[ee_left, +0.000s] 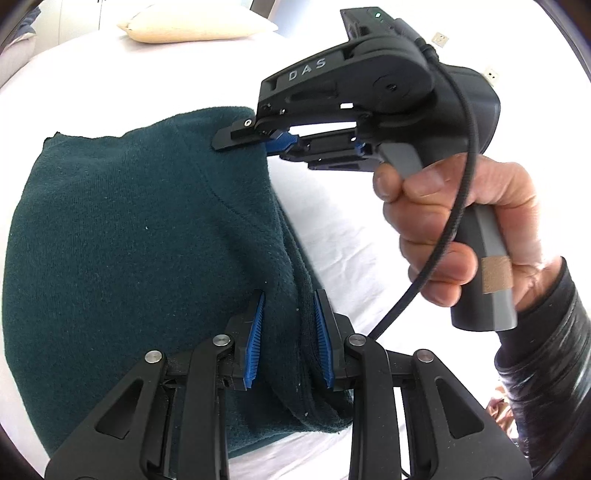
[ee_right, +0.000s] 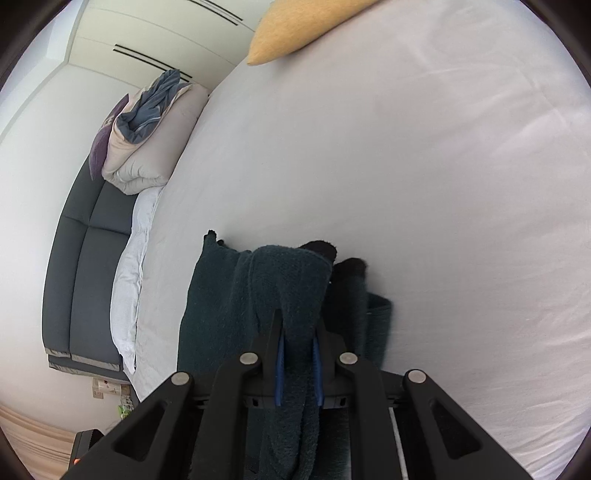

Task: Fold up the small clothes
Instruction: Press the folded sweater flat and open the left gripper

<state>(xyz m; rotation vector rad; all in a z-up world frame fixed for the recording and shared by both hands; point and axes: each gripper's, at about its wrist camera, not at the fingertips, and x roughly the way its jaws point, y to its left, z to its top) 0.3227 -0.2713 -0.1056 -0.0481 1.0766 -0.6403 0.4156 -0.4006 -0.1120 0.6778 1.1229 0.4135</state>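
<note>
Left wrist view: the dark green fleece garment (ee_left: pixel 122 229) lies on the white bed sheet (ee_left: pixel 332 229), partly folded, its long axis running from my near edge away toward the cream pillow (ee_left: pixel 195 24) at the far end. One raw-edged corner points to the far left. My left tool (ee_left: pixel 288 332) is clamped on the thick folded edge nearest me, blue pads (ee_left: pixel 255 343) pressing the cloth from both sides. My right tool (ee_left: pixel 255 138), held in my hand (ee_left: pixel 461 236), pinches the far right edge of the garment. In the right wrist view, that tool (ee_right: pixel 297 358) is closed on a bunched strip of fleece (ee_right: pixel 288 288), lifted off the sheet. Beyond the bed stand a grey sofa (ee_right: pixel 88 266) and a rolled duvet (ee_right: pixel 147 136).
</note>
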